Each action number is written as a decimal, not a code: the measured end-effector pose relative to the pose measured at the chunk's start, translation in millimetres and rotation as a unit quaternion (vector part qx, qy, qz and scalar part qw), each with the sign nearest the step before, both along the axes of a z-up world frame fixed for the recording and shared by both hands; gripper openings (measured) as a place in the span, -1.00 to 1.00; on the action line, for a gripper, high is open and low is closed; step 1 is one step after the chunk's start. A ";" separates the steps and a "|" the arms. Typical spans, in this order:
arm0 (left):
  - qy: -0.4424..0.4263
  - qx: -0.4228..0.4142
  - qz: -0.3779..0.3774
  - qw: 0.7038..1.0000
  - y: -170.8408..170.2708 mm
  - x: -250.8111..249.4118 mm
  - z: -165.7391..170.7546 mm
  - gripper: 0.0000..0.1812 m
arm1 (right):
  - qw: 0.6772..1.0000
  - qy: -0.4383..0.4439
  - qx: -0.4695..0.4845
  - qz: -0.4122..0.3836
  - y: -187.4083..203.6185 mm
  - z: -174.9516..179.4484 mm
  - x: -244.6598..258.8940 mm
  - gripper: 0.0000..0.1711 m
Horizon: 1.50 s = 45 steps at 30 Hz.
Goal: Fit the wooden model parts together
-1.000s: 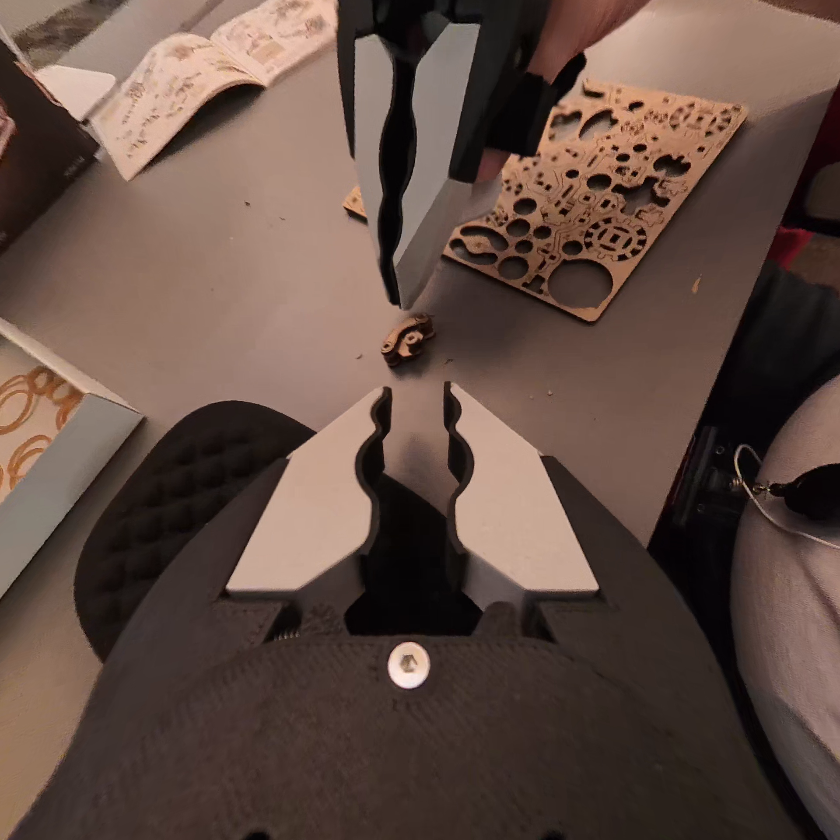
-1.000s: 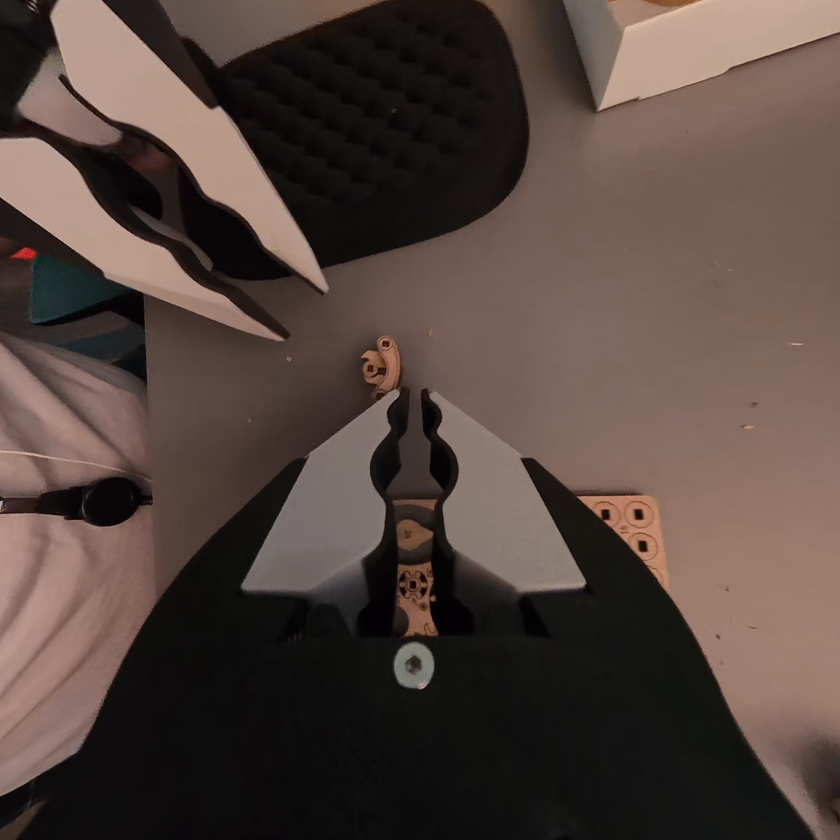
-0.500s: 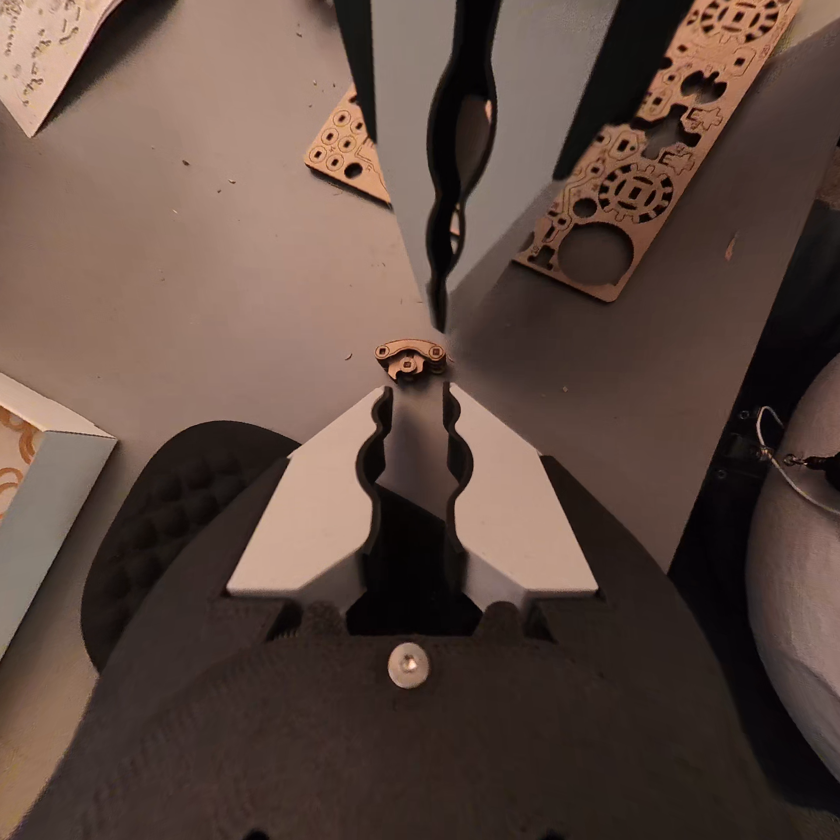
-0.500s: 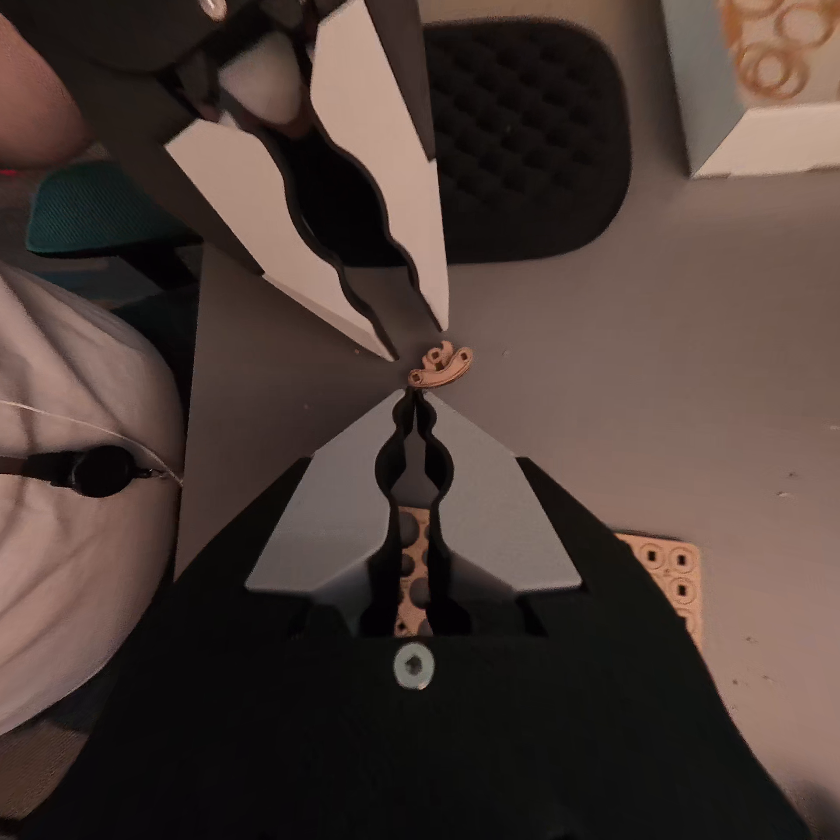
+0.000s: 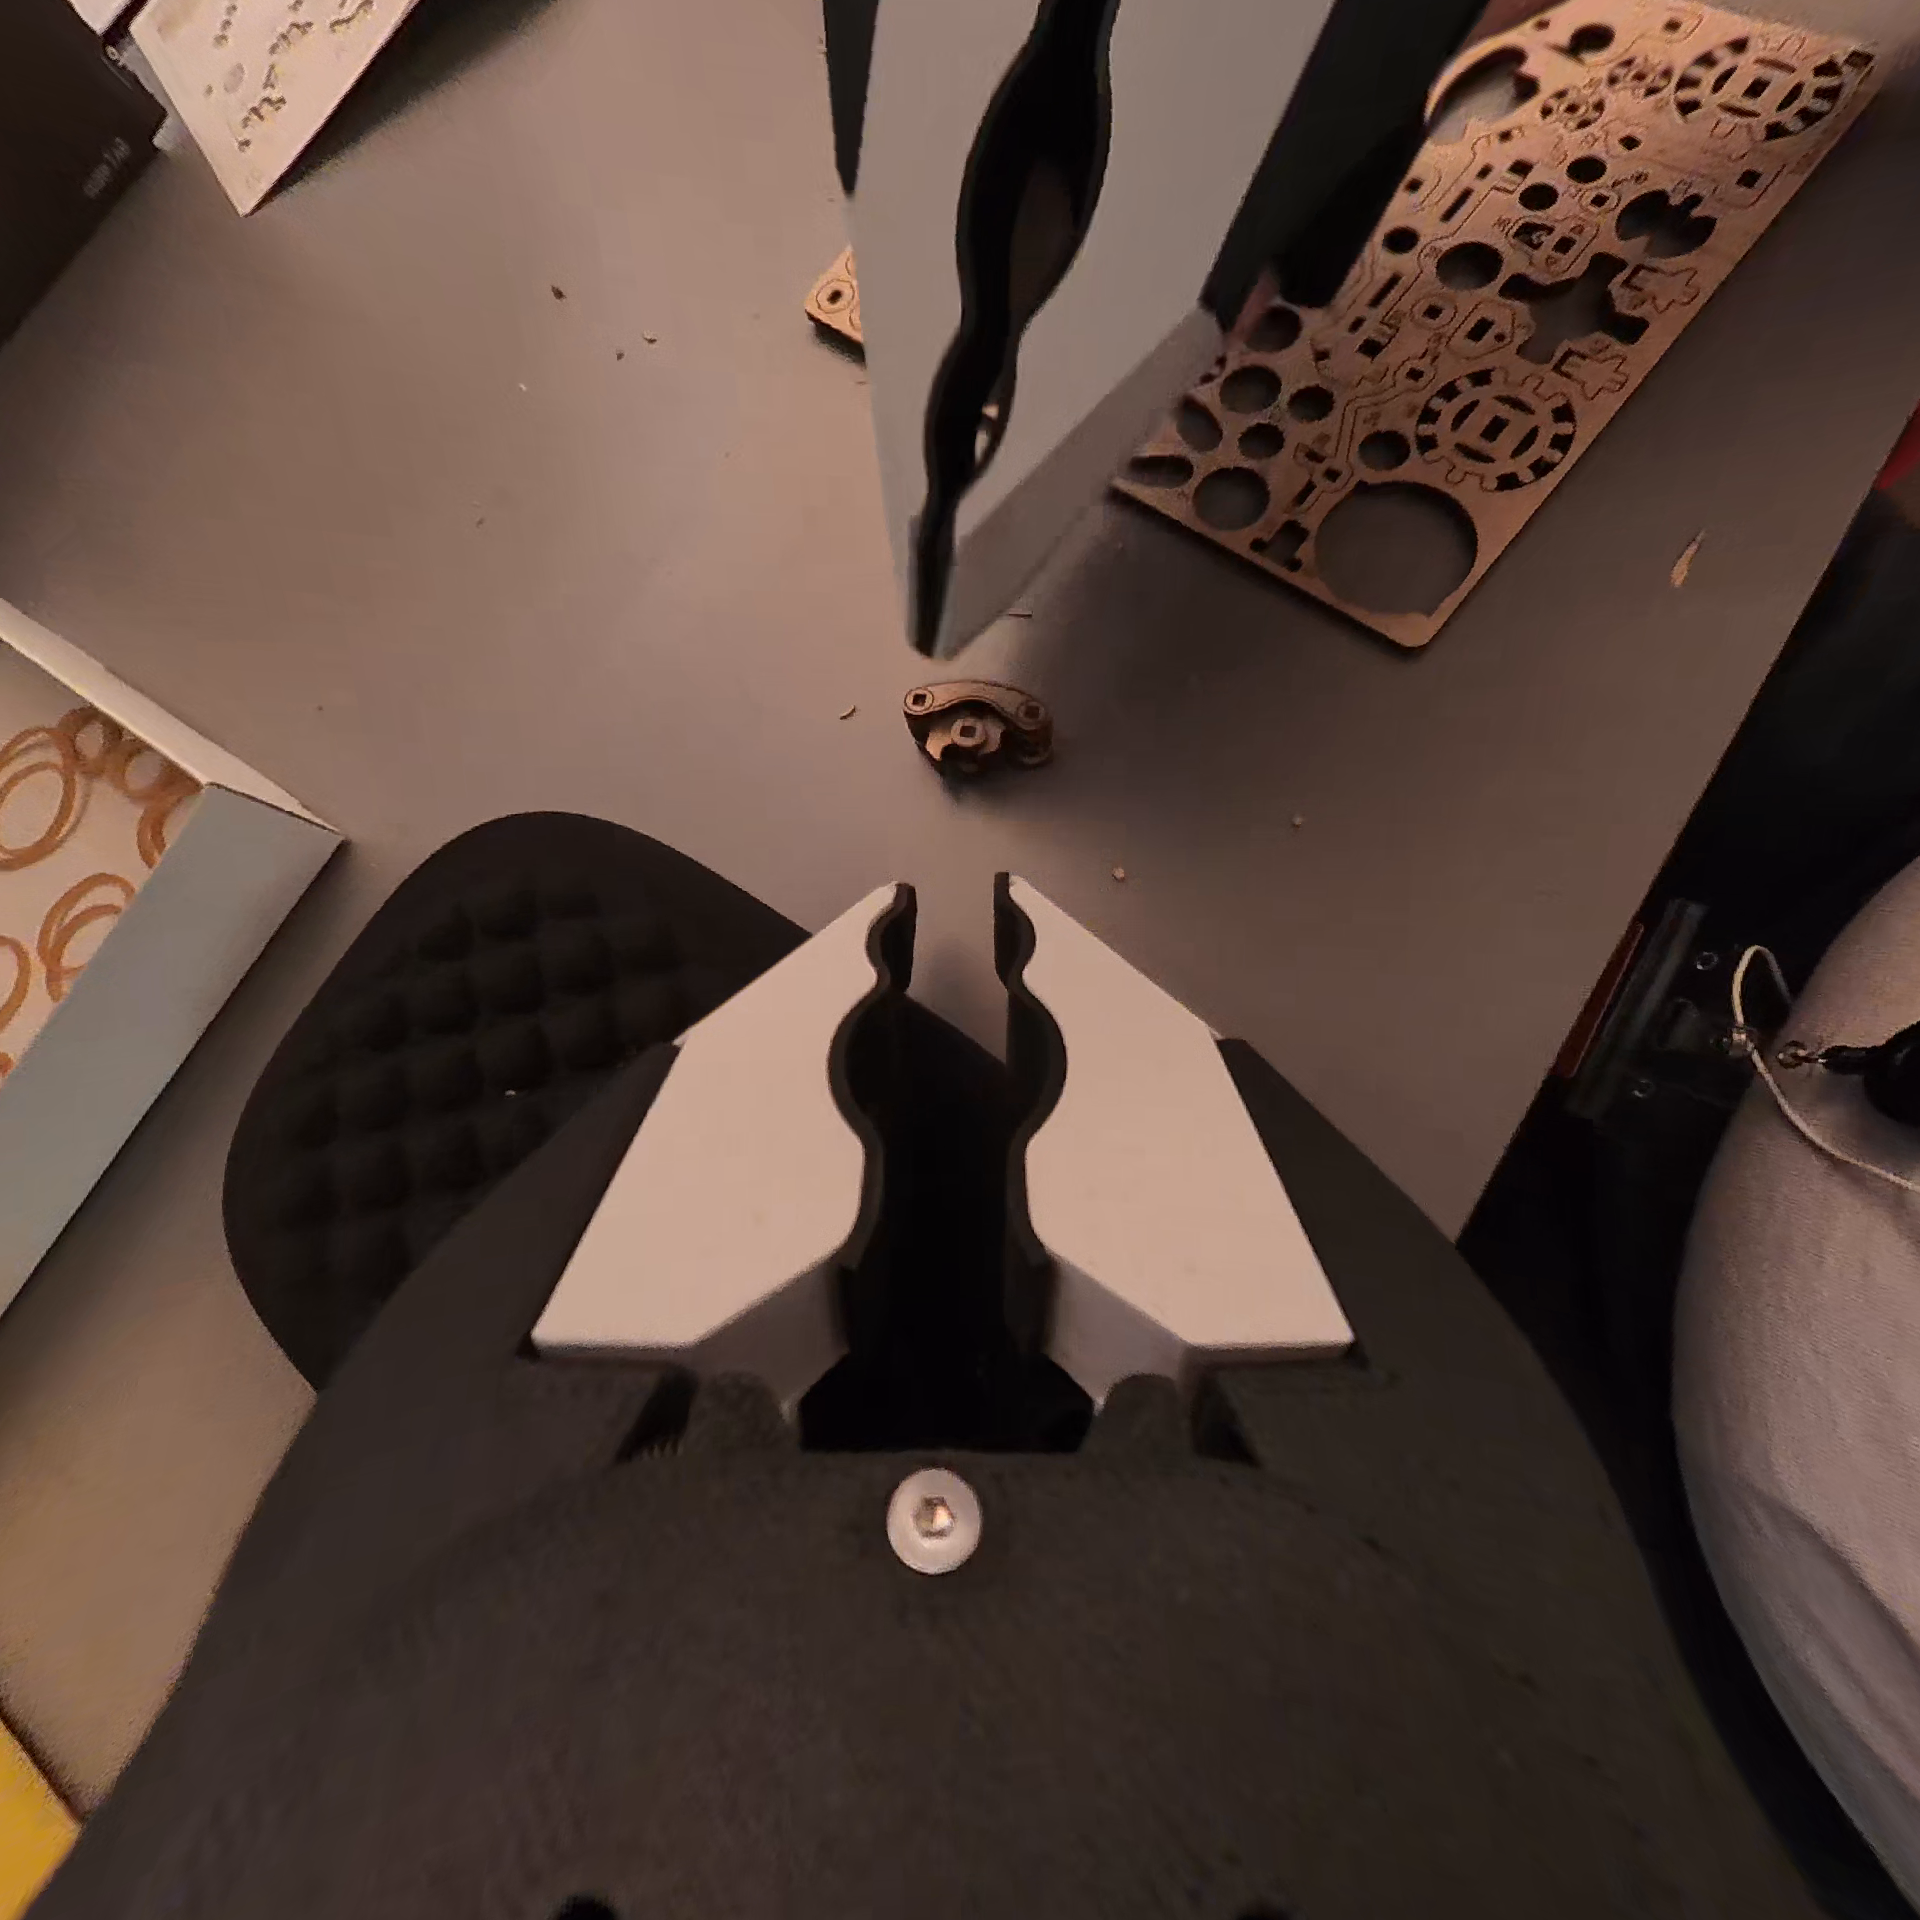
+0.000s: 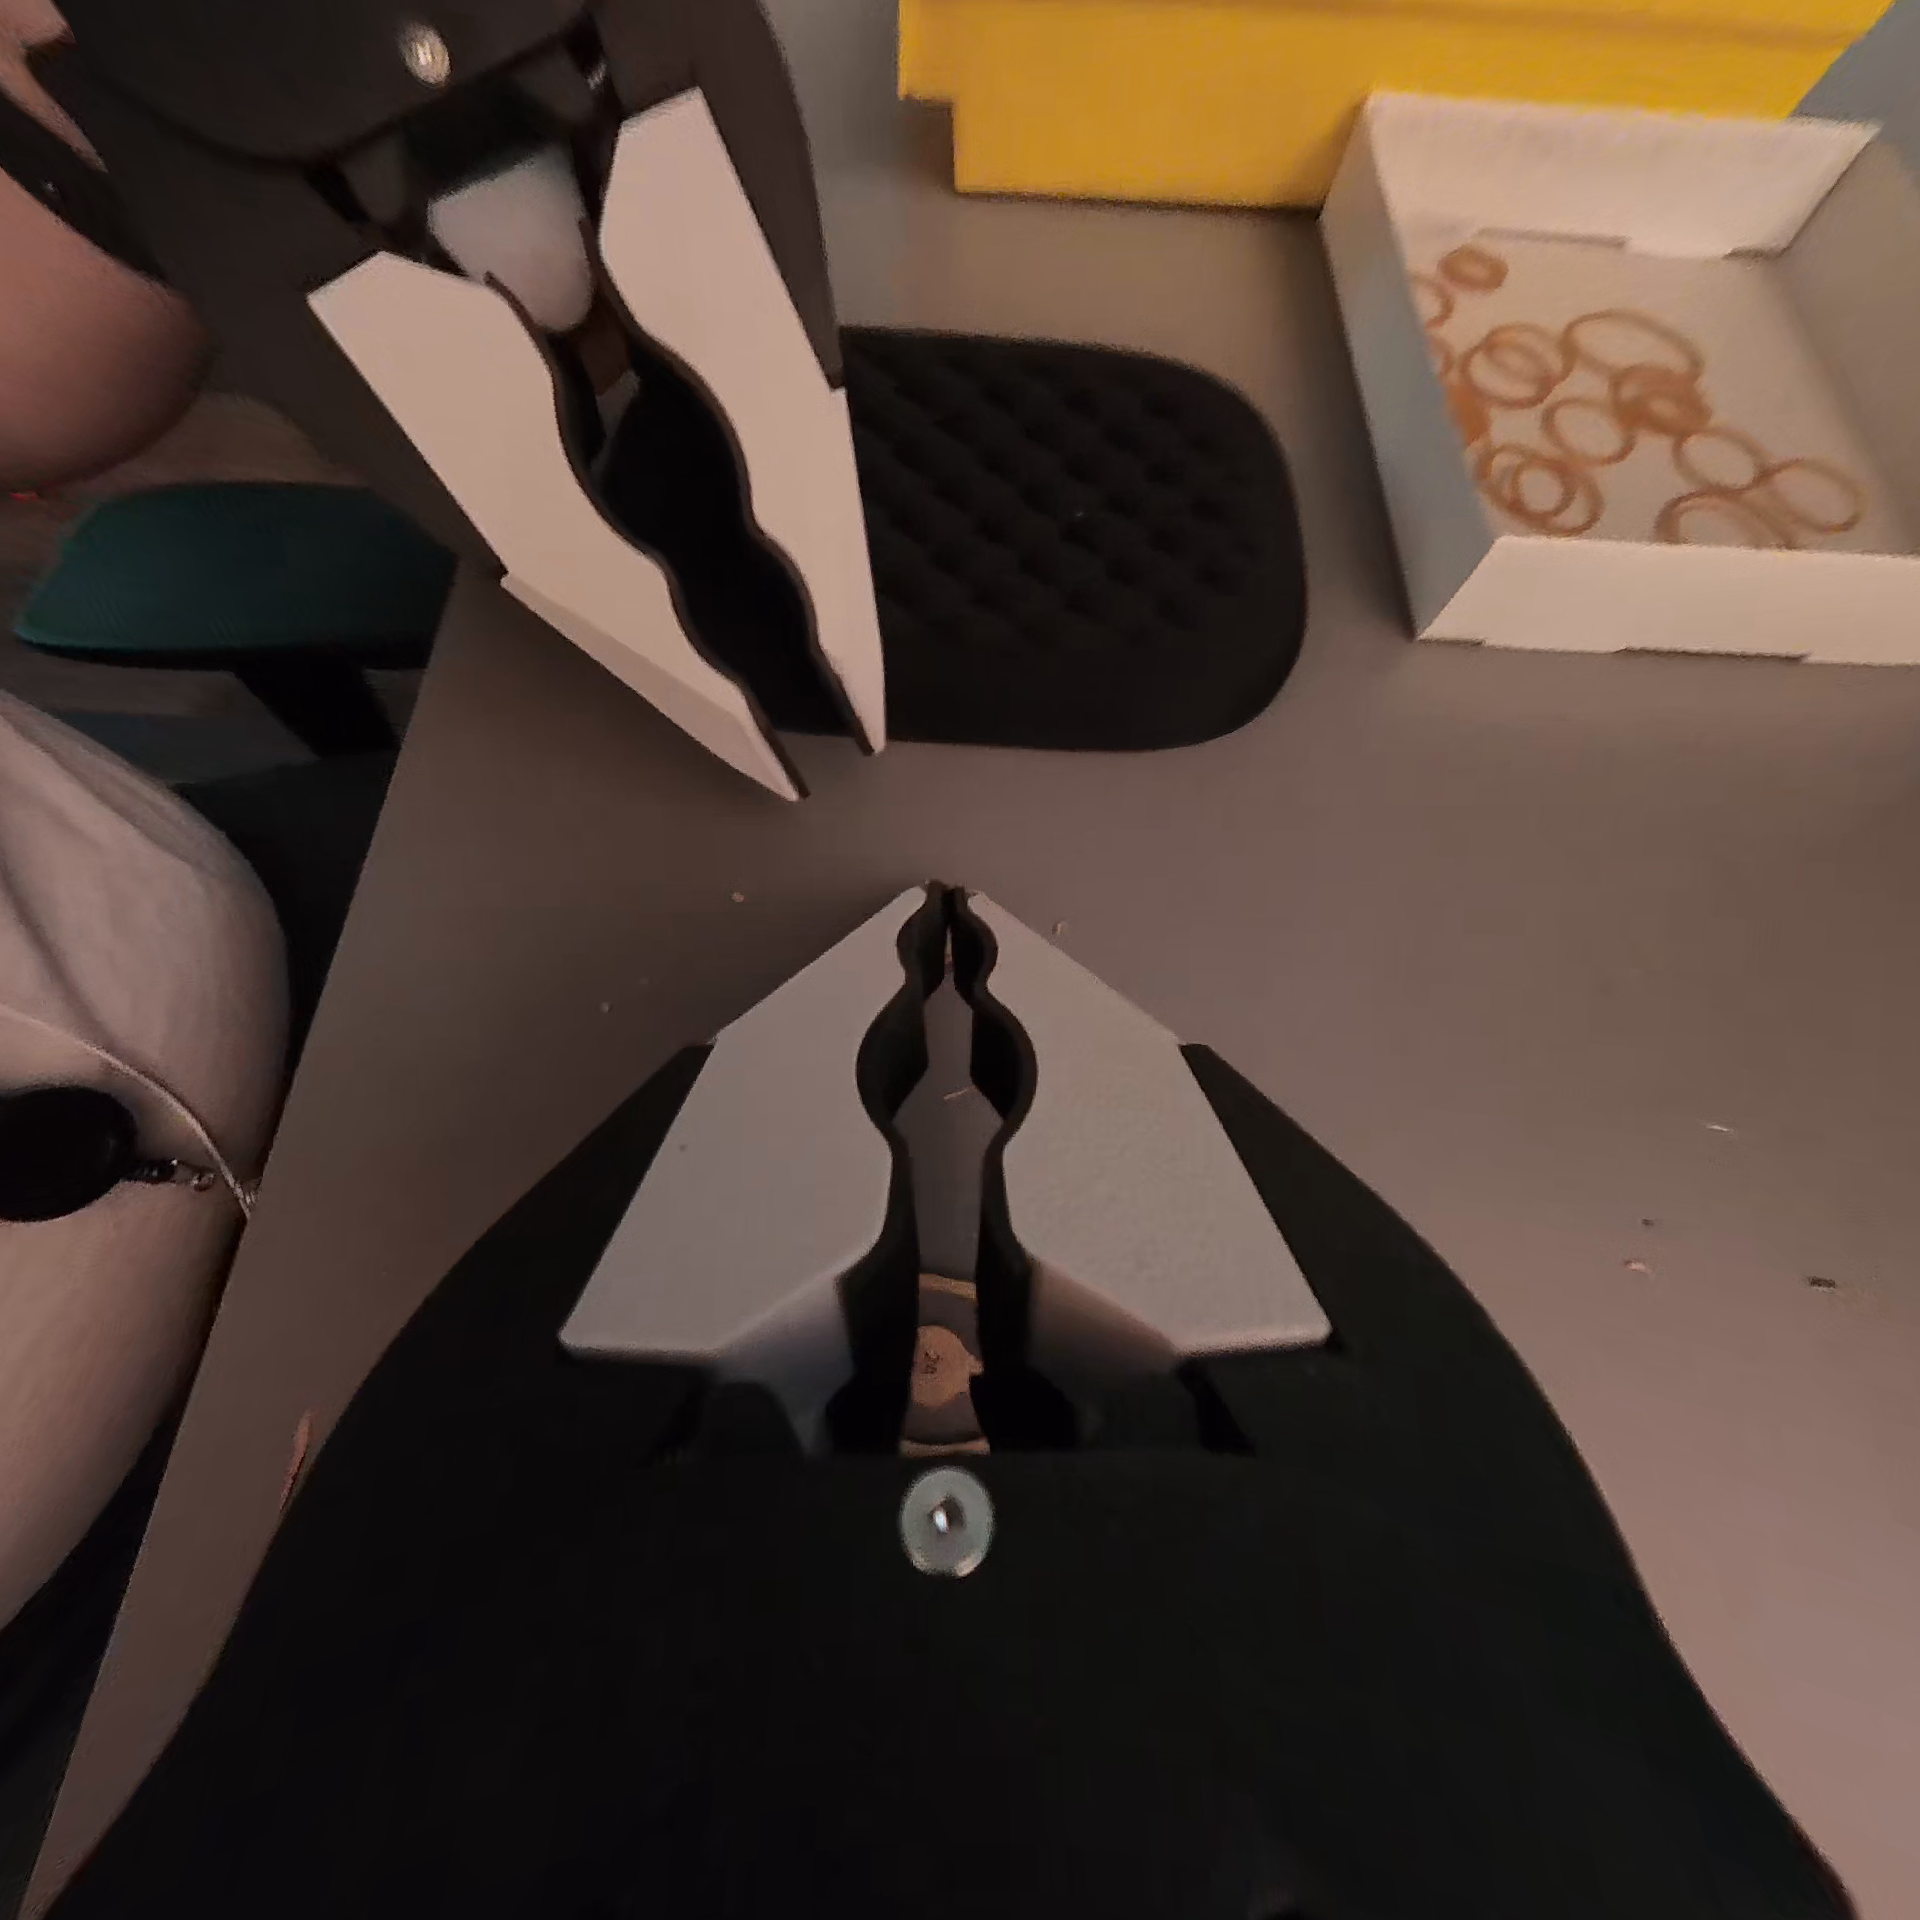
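Observation:
A small wooden part (image 5: 977, 727), a curved arm with holes on top of another piece, lies on the grey table between the two grippers. My left gripper (image 5: 956, 894) is open by a narrow gap and empty, a short way back from the part. My right gripper (image 5: 932, 639) comes in from the far side, shut, with its tips just beyond the part and apart from it. In the right wrist view the right gripper (image 6: 940, 894) is shut with nothing between its fingers, and the part is out of sight. The left gripper (image 6: 834, 769) shows there at upper left.
A punched wooden sheet (image 5: 1496, 332) lies far right, with another sheet's corner (image 5: 836, 307) behind the right gripper. A black foam pad (image 5: 436, 1039) and a box of rubber bands (image 5: 156, 935) sit left. A yellow box (image 6: 1247, 94) stands beyond. The table edge and a person's clothing (image 5: 1818, 1351) are right.
My right gripper has closed from a slight gap to shut. The part now lies a little farther from my left gripper and no longer shows in the right wrist view.

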State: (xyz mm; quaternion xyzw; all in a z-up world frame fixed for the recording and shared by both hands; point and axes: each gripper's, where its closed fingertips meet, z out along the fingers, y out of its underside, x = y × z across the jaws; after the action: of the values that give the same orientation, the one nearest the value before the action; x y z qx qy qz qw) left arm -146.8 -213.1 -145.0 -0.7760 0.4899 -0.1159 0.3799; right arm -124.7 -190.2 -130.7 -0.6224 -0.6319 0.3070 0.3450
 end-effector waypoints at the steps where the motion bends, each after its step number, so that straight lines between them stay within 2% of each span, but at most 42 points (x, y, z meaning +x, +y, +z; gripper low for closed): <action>1: -0.006 -0.002 0.002 1.000 -1.2 -0.4 0.9 -0.85 | 1.000 0.018 -0.004 0.000 0.5 5.1 -0.4 -1.00; 2: -0.012 -0.003 0.002 1.000 -2.5 -0.5 1.8 -0.85 | 0.999 0.028 -0.015 0.000 1.3 4.3 -1.2 -1.00; 4: -0.021 -0.005 0.003 1.000 -4.4 -0.2 3.8 -0.85 | 0.999 -0.015 -0.032 -0.001 3.1 -19.5 3.4 -0.97; 8: -0.024 0.001 0.009 1.000 -4.5 -3.8 5.9 -0.85 | 0.997 0.068 0.021 0.005 0.7 28.3 -2.3 -1.00; 9: -0.027 0.000 0.010 1.000 -4.6 -4.5 6.1 -0.85 | 0.997 0.077 0.020 0.017 -4.1 30.3 -5.0 -1.00; 12: -0.038 -0.007 0.012 0.999 -4.4 -5.6 5.7 -0.85 | 1.000 -0.002 -0.002 0.019 -1.7 -14.3 -4.7 -1.00; 16: -0.037 -0.006 0.016 0.999 -3.9 -8.9 4.0 -0.84 | 0.999 0.044 0.028 0.014 -0.4 20.7 -9.4 -1.00; 17: -0.039 -0.008 0.015 0.999 -4.6 -8.9 3.6 -0.85 | 0.999 0.035 0.030 0.015 -0.2 16.2 -10.1 -1.00; 19: -0.041 -0.009 0.014 0.999 -5.1 -8.8 3.1 -0.85 | 0.999 -0.042 0.024 0.016 2.9 -20.1 -4.7 -0.94; 20: -0.041 -0.009 0.014 0.999 -4.9 -9.0 3.1 -0.85 | 1.000 -0.003 0.019 0.018 0.9 -11.5 -11.1 -1.00; 24: -0.052 -0.008 0.014 0.998 -6.0 -8.8 4.6 -0.85 | 0.999 -0.019 0.048 0.013 0.1 3.5 -10.4 -1.00; 26: -0.054 -0.009 0.013 0.998 -6.6 -8.9 4.4 -0.85 | 0.996 -0.075 0.052 0.013 1.9 -5.9 -5.3 -1.00; 30: -0.057 -0.006 0.017 0.998 -5.0 -11.0 5.1 -0.85 | 0.993 -0.111 0.041 0.022 -0.8 11.9 -10.5 -1.00; 34: -0.072 -0.004 0.017 0.997 -5.9 -8.6 8.9 -0.85 | 0.976 -0.206 0.059 0.024 9.2 -16.8 -4.5 -1.00; 37: -0.073 -0.001 0.017 0.997 -8.3 -10.1 8.6 -0.85 | 0.985 -0.169 0.036 0.026 -1.1 0.9 -13.2 -1.00; 39: -0.074 -0.004 0.018 0.997 -9.3 -11.4 6.9 -0.85 | 0.976 -0.212 0.036 0.025 1.3 -17.5 -7.1 -1.00; 43: -0.074 -0.005 0.017 0.997 -9.7 -12.9 5.7 -0.85 | 0.975 -0.210 0.070 0.013 4.1 5.4 -6.1 -1.00; 45: -0.078 -0.004 0.017 0.997 -9.9 -13.0 6.6 -0.85 | 0.975 -0.215 0.058 0.019 -0.7 2.0 -7.8 -1.00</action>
State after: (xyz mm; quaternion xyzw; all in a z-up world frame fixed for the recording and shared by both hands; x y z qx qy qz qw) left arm -159.8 -223.0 -138.3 -0.7740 0.4453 -0.1717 0.4160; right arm -132.4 -190.9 -128.7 -0.6408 -0.7195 0.1357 0.2308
